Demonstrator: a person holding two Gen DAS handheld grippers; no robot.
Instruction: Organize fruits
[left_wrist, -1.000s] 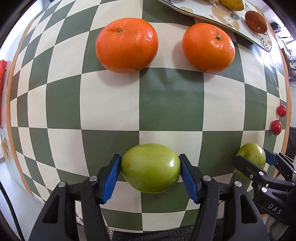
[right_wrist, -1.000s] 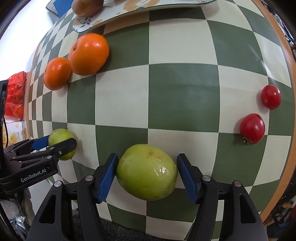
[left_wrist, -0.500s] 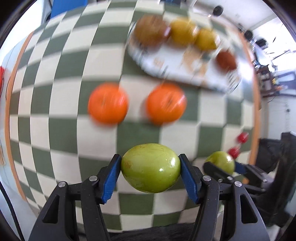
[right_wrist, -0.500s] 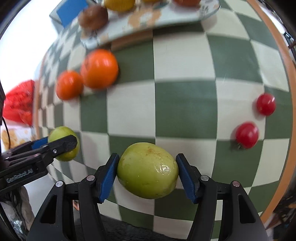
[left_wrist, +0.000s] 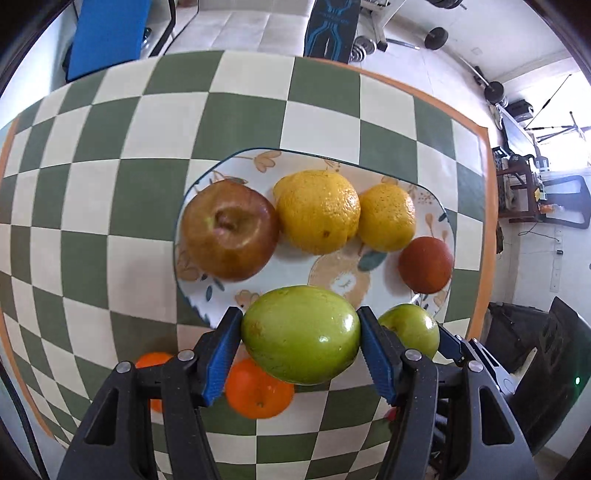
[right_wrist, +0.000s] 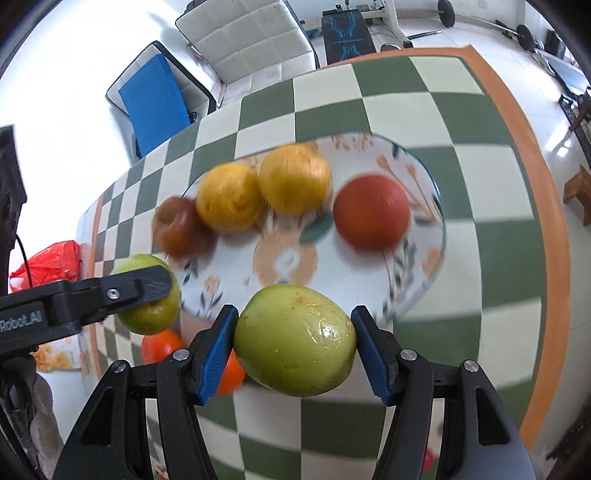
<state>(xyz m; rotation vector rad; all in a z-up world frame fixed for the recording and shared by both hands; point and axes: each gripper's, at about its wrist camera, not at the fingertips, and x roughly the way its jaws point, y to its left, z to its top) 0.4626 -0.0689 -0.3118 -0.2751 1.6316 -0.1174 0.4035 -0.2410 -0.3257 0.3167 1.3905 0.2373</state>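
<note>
The left tool (left_wrist: 301, 345) is spread about as wide as a green fruit (left_wrist: 301, 334) and pinches it between its blue pads (left_wrist: 221, 354), one on each side, the fruit lifted above the near edge of the plate (left_wrist: 436, 206). The right tool (right_wrist: 295, 350) grips a second green fruit (right_wrist: 295, 345) the same way, its pads (right_wrist: 218, 350) pressed to both flanks, also over the plate's near rim. Each tool shows in the other's view, holding its fruit beside the plate. On the plate lie an apple (left_wrist: 229, 229), two yellow citrus fruits (left_wrist: 319, 210) and a dark red fruit (left_wrist: 424, 264). The plate sits on a checkered table (left_wrist: 110, 184). Two oranges (left_wrist: 258, 393) lie on the table below the left tool, largely hidden by its fingers and fruit; the farther one is only a sliver. The right view is blurred, so the plate's fruit and pattern are smeared there, and a red bag (right_wrist: 55, 262) at the left edge is hard to make out.
</note>
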